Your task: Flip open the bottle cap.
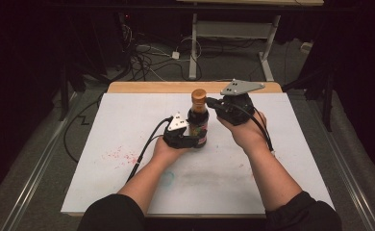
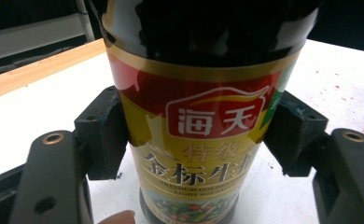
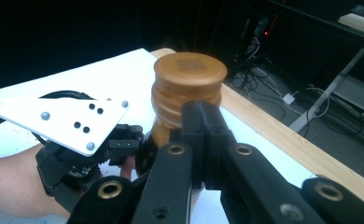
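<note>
A dark soy sauce bottle (image 1: 198, 126) with a red and gold label (image 2: 203, 121) stands upright on the white table top (image 1: 281, 144). Its cap (image 1: 198, 95) is bronze. My left gripper (image 1: 194, 140) is shut on the bottle's lower body, and its pads (image 2: 103, 135) press on both sides of the label. My right gripper (image 1: 209, 102) comes in from the right at neck height. Its jaws are shut against each other, tips (image 3: 202, 140) right at the neck just under the cap (image 3: 189, 74), with nothing between them.
Faint red specks (image 1: 120, 155) and a teal smudge (image 1: 167, 178) mark the white surface on the left and near the front. A wooden strip (image 1: 147, 87) edges the far side. Beyond it lie floor cables (image 1: 142, 57) and a desk's white legs (image 1: 193, 48).
</note>
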### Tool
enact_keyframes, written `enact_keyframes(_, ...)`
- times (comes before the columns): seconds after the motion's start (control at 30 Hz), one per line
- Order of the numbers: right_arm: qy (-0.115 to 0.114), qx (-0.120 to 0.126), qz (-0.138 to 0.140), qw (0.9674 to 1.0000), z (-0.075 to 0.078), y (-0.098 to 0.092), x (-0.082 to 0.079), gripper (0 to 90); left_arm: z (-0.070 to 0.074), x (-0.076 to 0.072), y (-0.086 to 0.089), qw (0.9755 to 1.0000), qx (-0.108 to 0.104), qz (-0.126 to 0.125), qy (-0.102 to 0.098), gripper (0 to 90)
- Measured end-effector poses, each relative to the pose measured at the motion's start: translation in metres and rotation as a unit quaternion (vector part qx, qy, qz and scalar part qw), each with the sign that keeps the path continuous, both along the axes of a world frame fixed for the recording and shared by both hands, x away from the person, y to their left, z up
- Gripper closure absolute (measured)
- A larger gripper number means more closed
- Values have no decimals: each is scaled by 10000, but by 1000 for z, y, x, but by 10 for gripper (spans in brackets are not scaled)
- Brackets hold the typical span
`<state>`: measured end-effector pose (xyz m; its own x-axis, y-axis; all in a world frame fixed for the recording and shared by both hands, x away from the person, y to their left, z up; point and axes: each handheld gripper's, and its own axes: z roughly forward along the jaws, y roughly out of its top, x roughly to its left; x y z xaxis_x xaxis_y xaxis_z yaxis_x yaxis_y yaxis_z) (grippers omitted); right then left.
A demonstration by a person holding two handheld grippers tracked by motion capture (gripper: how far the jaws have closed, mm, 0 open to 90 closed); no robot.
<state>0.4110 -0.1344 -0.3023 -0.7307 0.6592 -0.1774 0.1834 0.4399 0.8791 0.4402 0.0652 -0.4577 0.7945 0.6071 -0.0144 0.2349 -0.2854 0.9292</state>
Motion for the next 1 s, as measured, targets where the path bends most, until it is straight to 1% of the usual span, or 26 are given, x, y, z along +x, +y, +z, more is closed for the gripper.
enact_keyframes(0.07,-9,-50,-8,10000,1,1,0,900,0,0,0,10000,-9,0,8,290)
enact_keyframes(0.13,7,-24,-7,10000,1,1,1,900,0,0,0,10000,-31,6,8,290)
enact_keyframes(0.3,-3,53,-16,10000,2,1,1,900,0,0,0,10000,-11,10,5,290)
enact_keyframes(0.67,-64,139,-49,9999,2,3,1,900,-1,0,0,10000,-72,33,31,289)
enact_keyframes(1.0,-134,215,-65,9997,2,5,1,900,-1,0,1,10000,-71,32,34,289)
